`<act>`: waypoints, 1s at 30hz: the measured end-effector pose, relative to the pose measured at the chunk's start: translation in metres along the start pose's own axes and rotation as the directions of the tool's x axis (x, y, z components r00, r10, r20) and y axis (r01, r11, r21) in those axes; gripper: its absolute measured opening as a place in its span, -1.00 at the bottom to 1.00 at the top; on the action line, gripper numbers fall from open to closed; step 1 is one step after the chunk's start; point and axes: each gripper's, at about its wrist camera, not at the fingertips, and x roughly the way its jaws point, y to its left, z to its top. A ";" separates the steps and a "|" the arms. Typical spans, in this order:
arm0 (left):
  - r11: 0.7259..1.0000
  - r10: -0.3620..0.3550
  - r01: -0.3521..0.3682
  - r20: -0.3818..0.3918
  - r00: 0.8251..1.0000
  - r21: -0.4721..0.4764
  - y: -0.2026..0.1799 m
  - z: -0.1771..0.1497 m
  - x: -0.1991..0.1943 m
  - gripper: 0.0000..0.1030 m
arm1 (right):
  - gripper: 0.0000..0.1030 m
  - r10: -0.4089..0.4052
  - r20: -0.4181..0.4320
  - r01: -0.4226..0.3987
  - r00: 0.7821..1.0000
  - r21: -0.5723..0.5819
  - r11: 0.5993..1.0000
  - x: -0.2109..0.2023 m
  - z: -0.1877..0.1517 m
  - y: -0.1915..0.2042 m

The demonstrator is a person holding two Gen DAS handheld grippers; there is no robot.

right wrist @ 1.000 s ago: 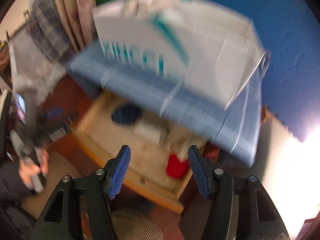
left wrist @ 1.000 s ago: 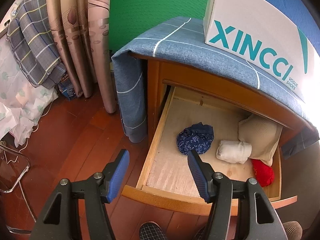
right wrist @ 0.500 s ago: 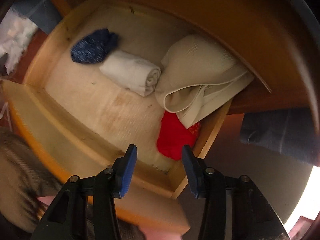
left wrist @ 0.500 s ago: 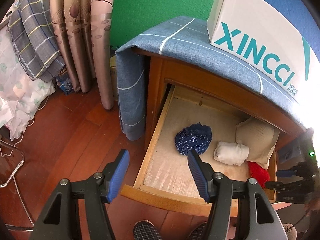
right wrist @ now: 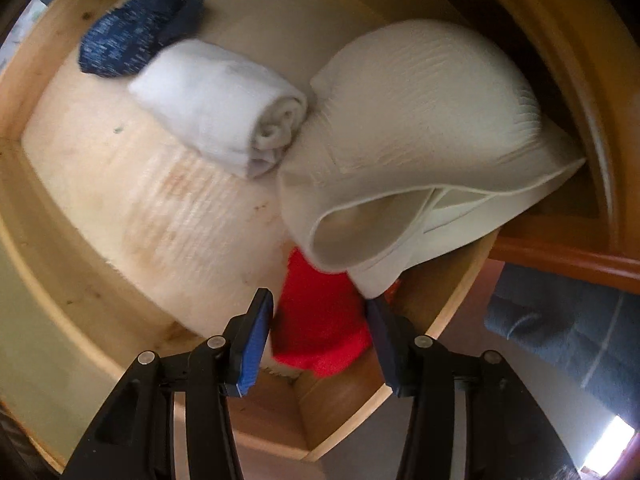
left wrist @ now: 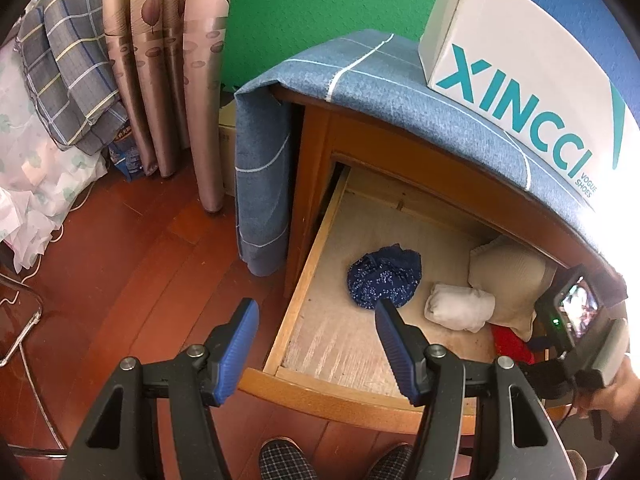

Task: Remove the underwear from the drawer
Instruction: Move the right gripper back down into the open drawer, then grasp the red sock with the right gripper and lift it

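Wooden floor, green and blue walls, and a wooden nightstand with a blue cloth (left wrist: 384,92) draped over the top and a white shoe box (left wrist: 520,64) sitting on it. Its drawer (left wrist: 304,304) is pulled out.

Four bits of clothing inside: a red underwear piece (right wrist: 320,320) bunched up in the front corner, fuzzy-looking and partly tucked under a folded beige garment (right wrist: 420,152); a rolled white piece (right wrist: 224,108) touching the beige one; and a dark blue speckled bundle (right wrist: 132,44) at the far end, just beside the white roll.

Right gripper (right wrist: 320,312) points down into that front corner with the red piece between its blue pads. Jaws are partway apart and opening a little; the picture's blurry, but the pads look beside the fabric, not squeezing it.

Left gripper (left wrist: 316,344) hangs over the drawer's front edge, jaws roughly half open, nothing in them.

Two grippers, one drawer, one box.
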 end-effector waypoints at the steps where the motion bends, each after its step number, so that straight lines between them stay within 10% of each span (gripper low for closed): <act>1: 1.000 -0.002 0.002 -0.001 1.000 -0.004 0.001 0.000 0.001 0.21 | -0.08 0.003 -0.004 -0.003 1.000 0.004 1.000 0.004 0.001 -0.002; 17: 1.000 -0.006 0.006 -0.018 1.000 -0.015 0.002 0.001 0.005 0.21 | -0.14 0.002 -0.026 -0.003 1.000 -0.008 1.000 0.023 0.019 0.003; 30: 1.000 -0.008 0.008 -0.018 1.000 -0.008 0.001 0.000 0.005 0.21 | -0.39 0.270 -0.010 -0.265 0.963 0.172 0.949 0.012 -0.014 0.004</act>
